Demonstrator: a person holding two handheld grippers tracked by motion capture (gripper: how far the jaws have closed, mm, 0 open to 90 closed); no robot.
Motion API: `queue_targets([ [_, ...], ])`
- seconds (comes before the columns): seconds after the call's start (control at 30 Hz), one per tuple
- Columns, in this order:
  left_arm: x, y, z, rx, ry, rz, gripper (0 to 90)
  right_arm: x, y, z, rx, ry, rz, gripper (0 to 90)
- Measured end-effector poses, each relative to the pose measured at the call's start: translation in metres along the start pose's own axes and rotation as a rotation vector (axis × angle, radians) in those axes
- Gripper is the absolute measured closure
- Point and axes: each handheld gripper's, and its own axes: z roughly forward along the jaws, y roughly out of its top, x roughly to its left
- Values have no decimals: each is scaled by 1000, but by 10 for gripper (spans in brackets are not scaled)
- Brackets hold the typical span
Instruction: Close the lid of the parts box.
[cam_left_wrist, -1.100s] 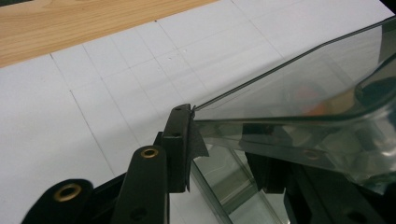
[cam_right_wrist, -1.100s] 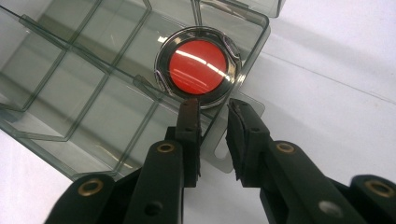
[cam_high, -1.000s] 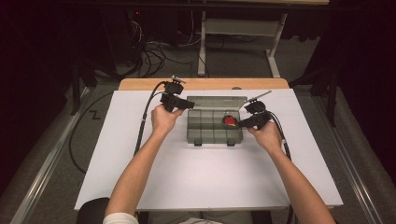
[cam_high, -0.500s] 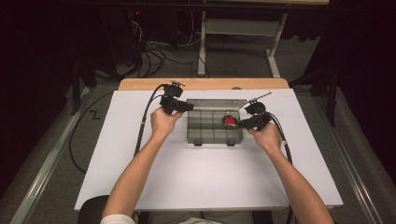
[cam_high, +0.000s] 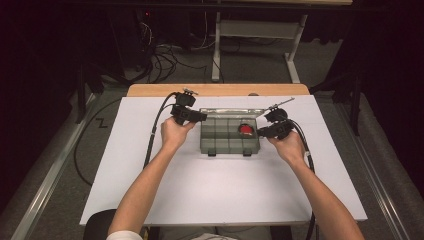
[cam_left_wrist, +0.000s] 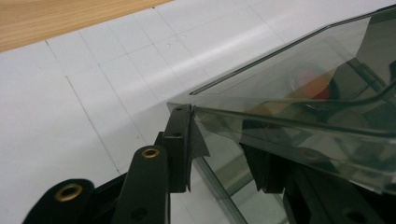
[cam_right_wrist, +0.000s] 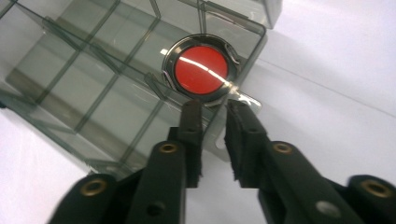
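A smoky clear compartment box (cam_high: 220, 142) sits mid-table with its lid (cam_high: 227, 111) raised at the back. My left gripper (cam_high: 202, 117) is at the box's rear left corner. In the left gripper view its jaws (cam_left_wrist: 224, 135) stand on either side of the tilted lid (cam_left_wrist: 299, 93), shut on its corner. A red disc (cam_high: 245, 129) in a metal ring lies in the rear right compartment. My right gripper (cam_high: 259, 132) is at the box's right side. Its jaws (cam_right_wrist: 215, 109) stand a narrow gap apart just short of the red disc (cam_right_wrist: 201, 69), with nothing between them.
The white table (cam_high: 210, 190) has free room in front of the box and on both sides. A wooden strip (cam_high: 150, 90) runs along its far edge. The other compartments (cam_right_wrist: 93, 79) hold nothing that I can see. Cables trail from both grippers.
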Motion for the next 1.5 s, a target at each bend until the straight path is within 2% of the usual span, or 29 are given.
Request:
queue_targets([
  [0.17,-1,-3,0,2,1,10,631,-4,0,-12,-32,-2,0,900],
  [0.57,-3,-10,2,21,-6,26,629,-10,3,-36,-129,2,13,900],
  [0.67,-3,-12,3,23,-9,25,627,-9,4,-38,-133,6,5,900],
  [0.83,-3,-15,5,49,-4,52,610,-5,4,-40,-142,17,-3,900],
  [1.13,2,-20,-2,58,-6,41,587,-5,2,-42,-145,30,-2,900],
  [1.5,9,-30,-12,50,-35,4,719,-2,-2,-41,-140,49,-24,900],
])
